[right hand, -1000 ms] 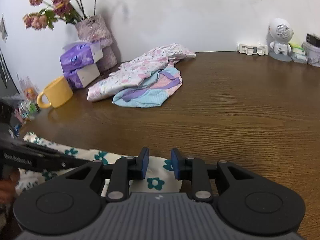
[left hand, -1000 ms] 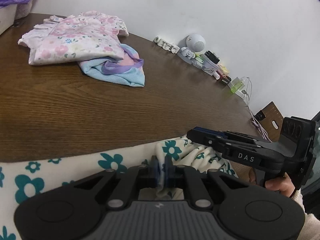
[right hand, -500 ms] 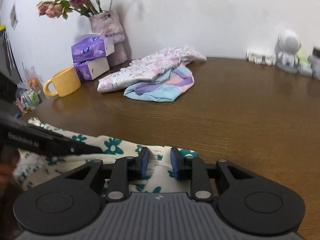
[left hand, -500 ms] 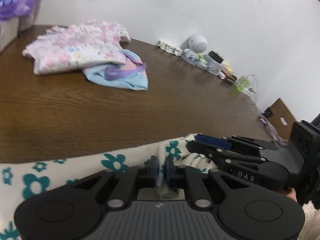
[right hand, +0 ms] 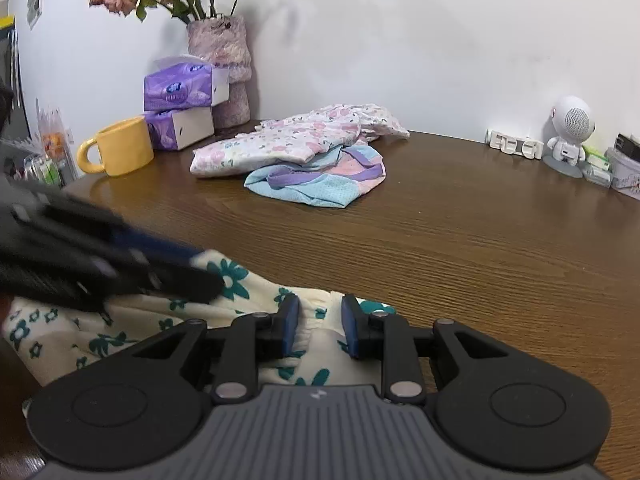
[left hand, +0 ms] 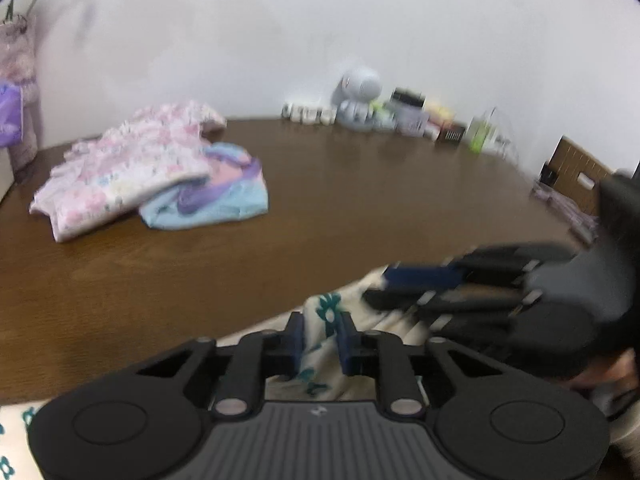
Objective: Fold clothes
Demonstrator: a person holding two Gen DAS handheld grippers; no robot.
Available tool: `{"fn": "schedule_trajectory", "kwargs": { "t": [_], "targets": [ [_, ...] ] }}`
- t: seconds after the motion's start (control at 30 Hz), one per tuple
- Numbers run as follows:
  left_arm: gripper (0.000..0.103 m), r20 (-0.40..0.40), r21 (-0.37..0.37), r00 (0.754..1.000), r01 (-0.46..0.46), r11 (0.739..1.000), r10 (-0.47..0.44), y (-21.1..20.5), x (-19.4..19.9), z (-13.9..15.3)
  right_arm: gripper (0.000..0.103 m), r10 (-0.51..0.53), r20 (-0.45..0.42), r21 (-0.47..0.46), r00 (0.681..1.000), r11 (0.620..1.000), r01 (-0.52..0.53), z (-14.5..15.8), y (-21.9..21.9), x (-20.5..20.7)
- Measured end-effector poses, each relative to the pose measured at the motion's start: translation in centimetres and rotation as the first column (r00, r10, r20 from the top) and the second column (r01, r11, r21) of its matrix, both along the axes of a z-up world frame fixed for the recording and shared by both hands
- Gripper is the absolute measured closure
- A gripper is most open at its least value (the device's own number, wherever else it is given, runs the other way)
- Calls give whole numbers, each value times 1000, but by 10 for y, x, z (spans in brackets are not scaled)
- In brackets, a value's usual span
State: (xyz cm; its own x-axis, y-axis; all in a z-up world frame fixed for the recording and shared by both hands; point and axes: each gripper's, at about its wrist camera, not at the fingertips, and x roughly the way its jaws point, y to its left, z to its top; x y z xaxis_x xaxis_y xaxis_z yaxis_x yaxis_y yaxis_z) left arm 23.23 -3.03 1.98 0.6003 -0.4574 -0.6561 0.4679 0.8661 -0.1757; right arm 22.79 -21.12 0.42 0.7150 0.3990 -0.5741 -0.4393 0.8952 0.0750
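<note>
Your garment (right hand: 224, 280) lies at the bench's (right hand: 460, 248) near edge. At 12 o'clock sits the folded pile (right hand: 296, 148). The mug (right hand: 120, 146) stands at 10, the speaker (right hand: 570, 132) at 2.

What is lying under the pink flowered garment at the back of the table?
Under the pink flowered garment lies a light blue garment with purple trim, partly sticking out toward the front. How far it reaches beneath is covered. Both rest on the wooden table.
</note>
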Motion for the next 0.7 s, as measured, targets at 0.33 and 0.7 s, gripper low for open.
{"fn": "schedule_trajectory", "kwargs": {
  "t": [0.33, 0.7],
  "targets": [
    [84, -26, -65, 1000, -13, 998, 12, 15, 5, -5, 82, -24, -26, 75, 999, 997, 26, 15, -24, -22],
    [79, -28, -30, 999, -23, 999, 22, 31, -5, 3, 82, -36, 21, 2, 999, 999, 36, 2, -9, -27]
  ]
}}
